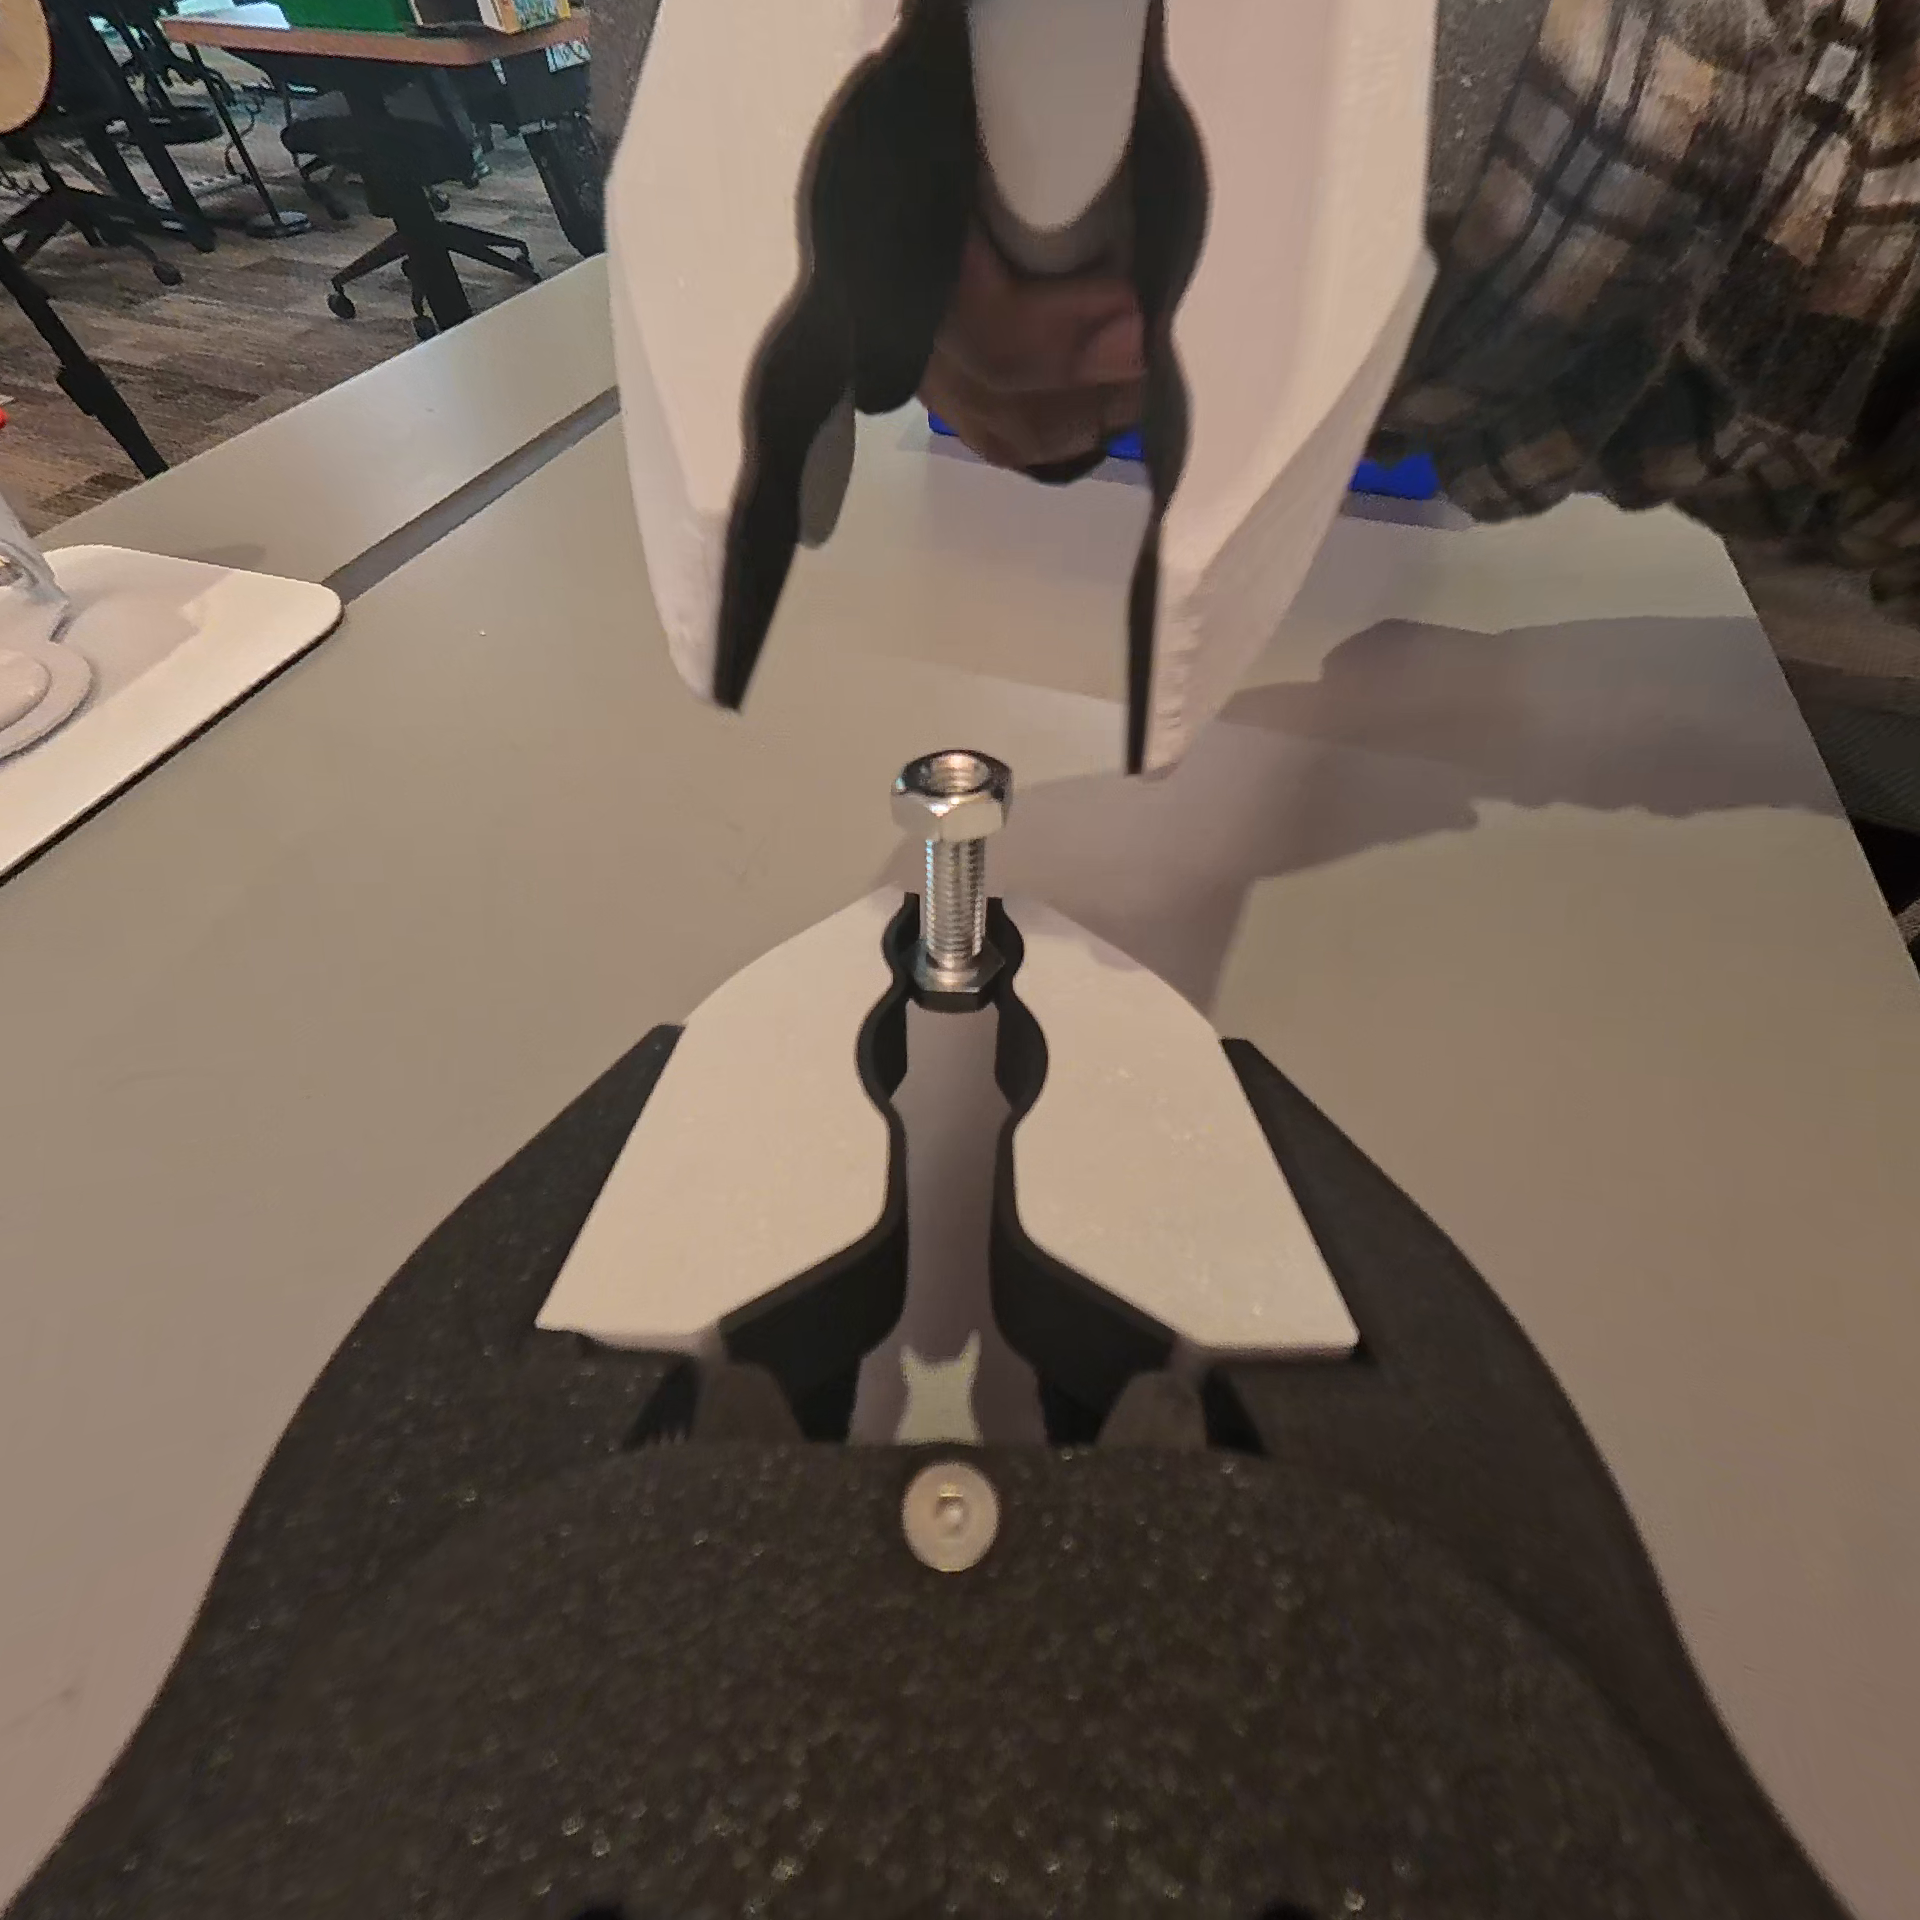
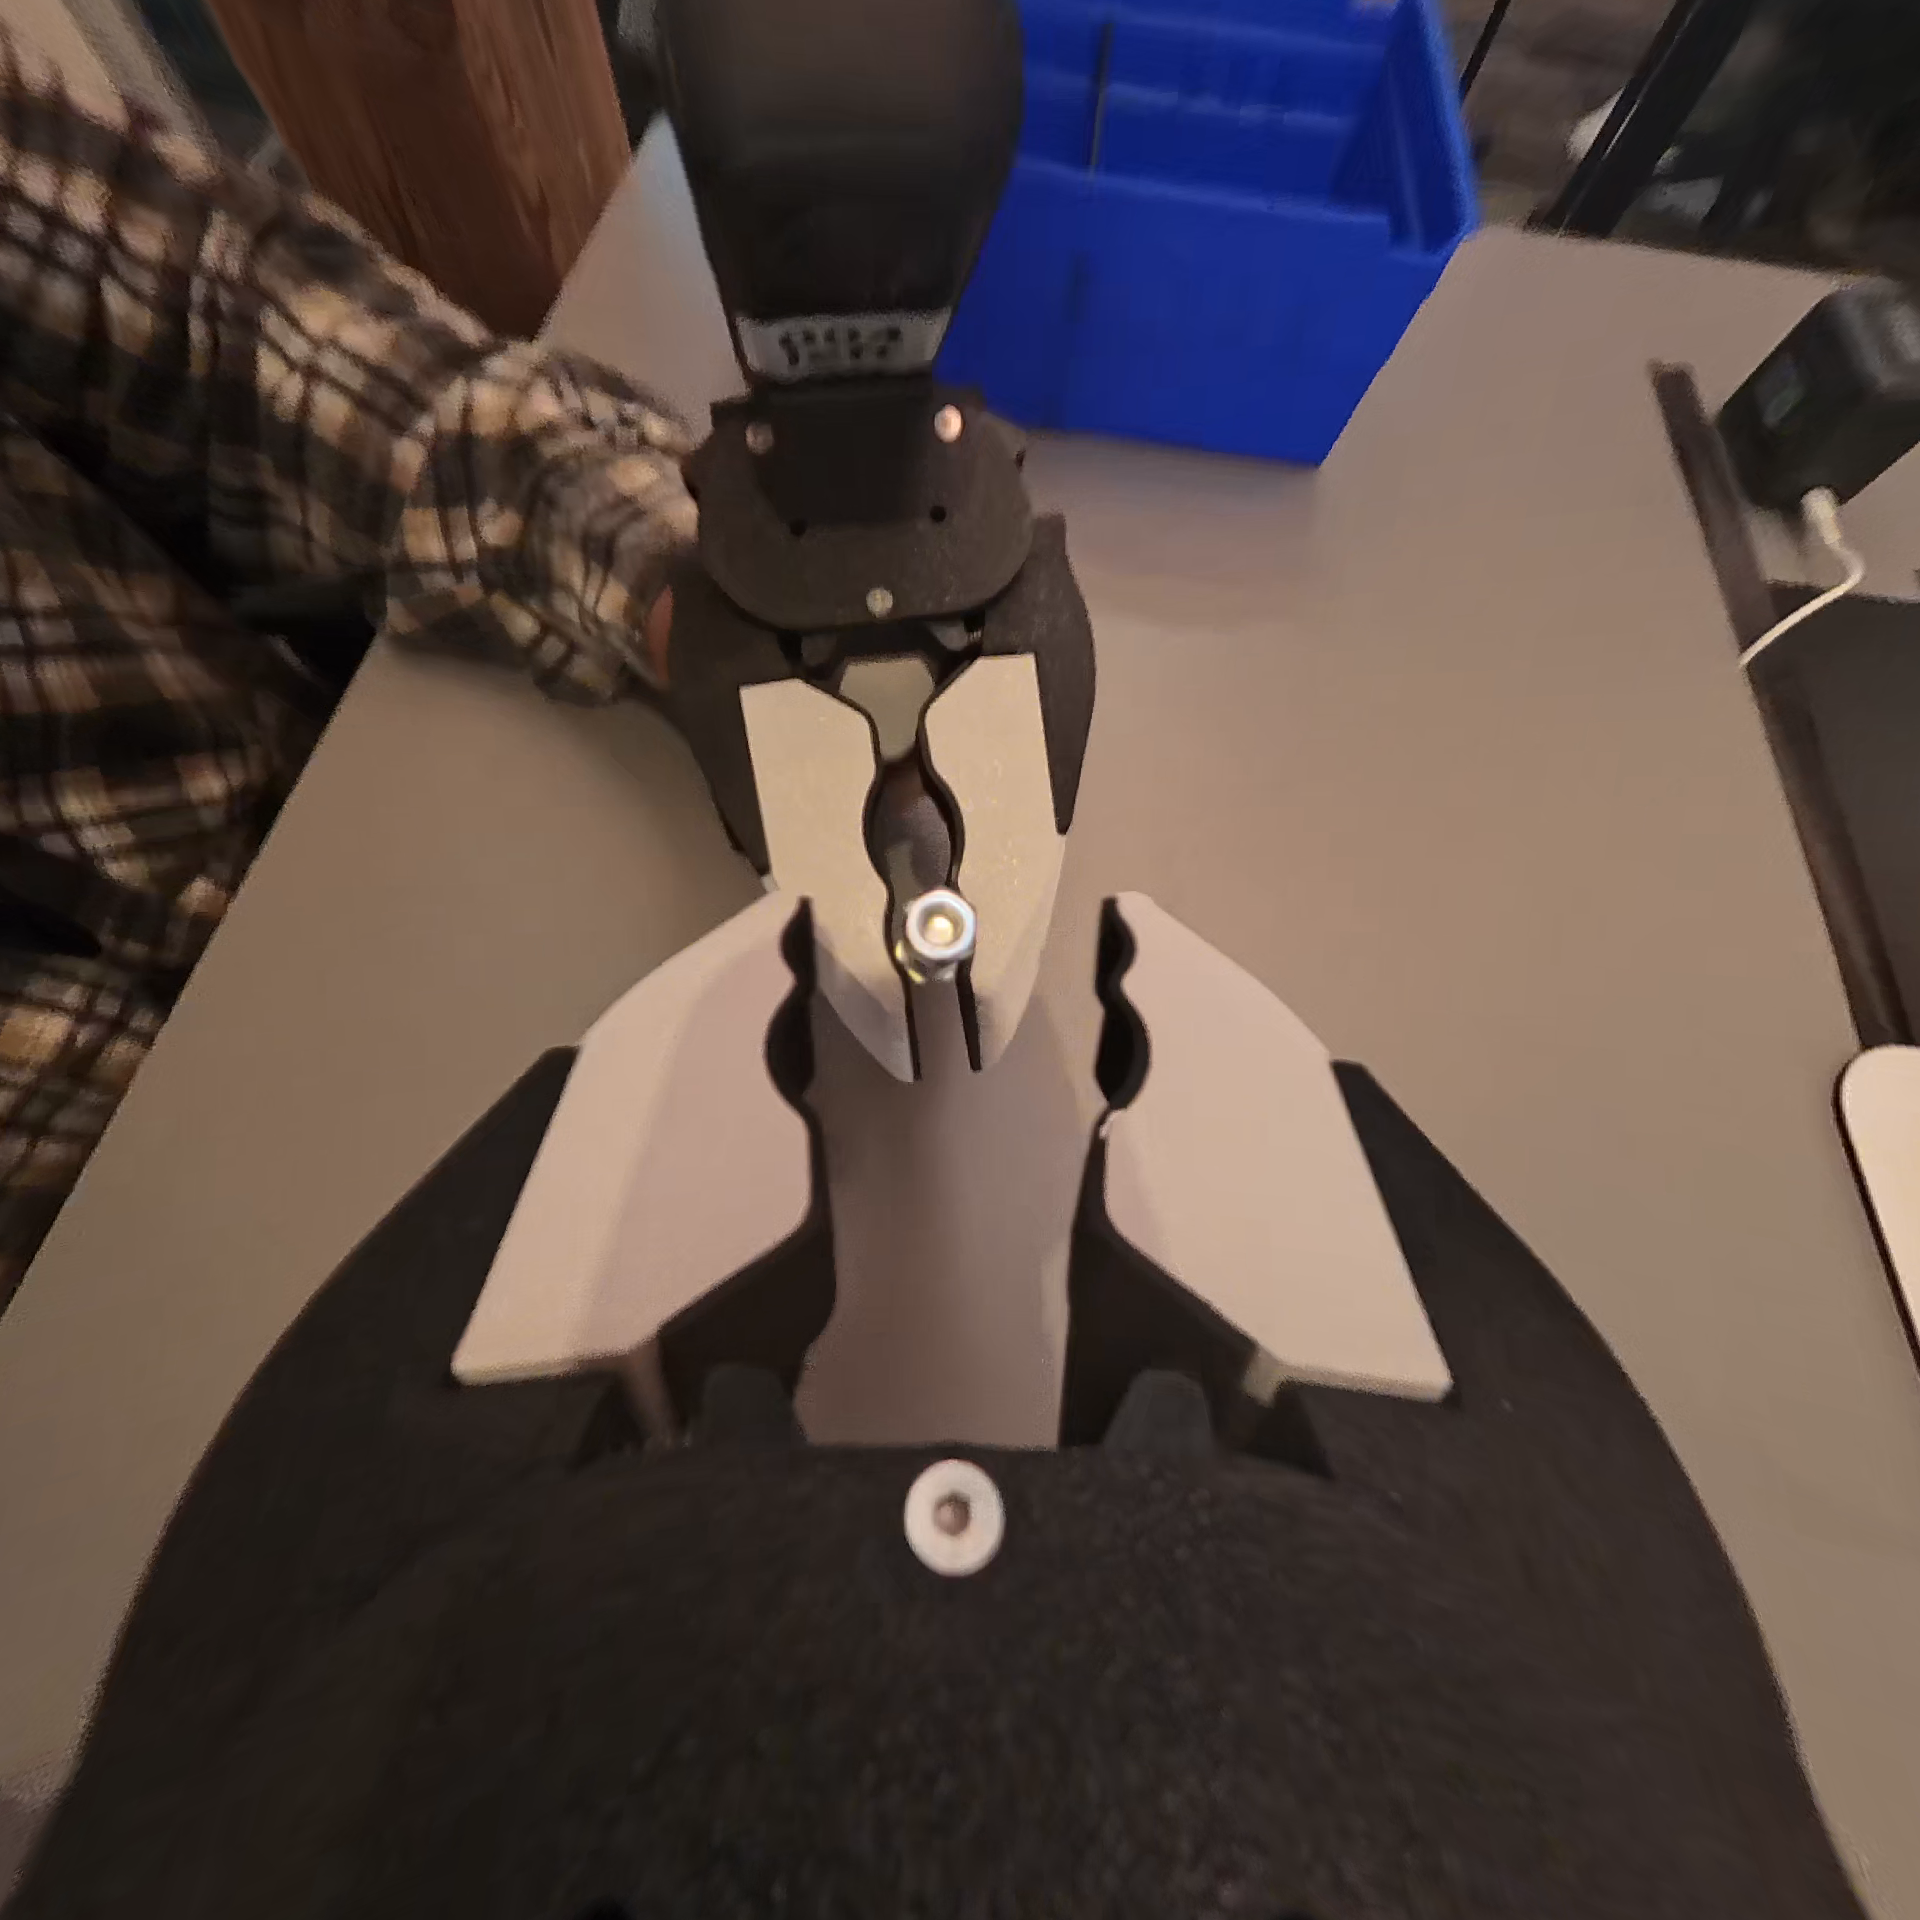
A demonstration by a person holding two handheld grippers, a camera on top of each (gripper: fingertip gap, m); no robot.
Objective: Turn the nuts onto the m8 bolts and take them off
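Observation:
A silver M8 bolt (image 1: 951,904) points away from my left gripper (image 1: 956,925), which is shut on the bolt's head end. A silver hex nut (image 1: 951,795) sits on the very tip of the thread. My right gripper (image 1: 935,727) faces it from the far side, open and empty, with its fingertips just short of the nut and not touching it. In the right wrist view, my right gripper (image 2: 956,920) is wide open, with the nut (image 2: 940,925) end-on in line with the gap. The left gripper (image 2: 943,1039) shows beyond it, clamped on the bolt.
Both grippers work over a grey table (image 1: 416,935). A blue bin (image 2: 1226,208) stands at its far end. A black power adapter (image 2: 1829,405) with a white cable lies at the right. A white mat (image 1: 156,665) lies at the left. A person's plaid sleeve (image 2: 312,416) reaches in. Across from one pair of fingers to the other is roughly 6 centimeters.

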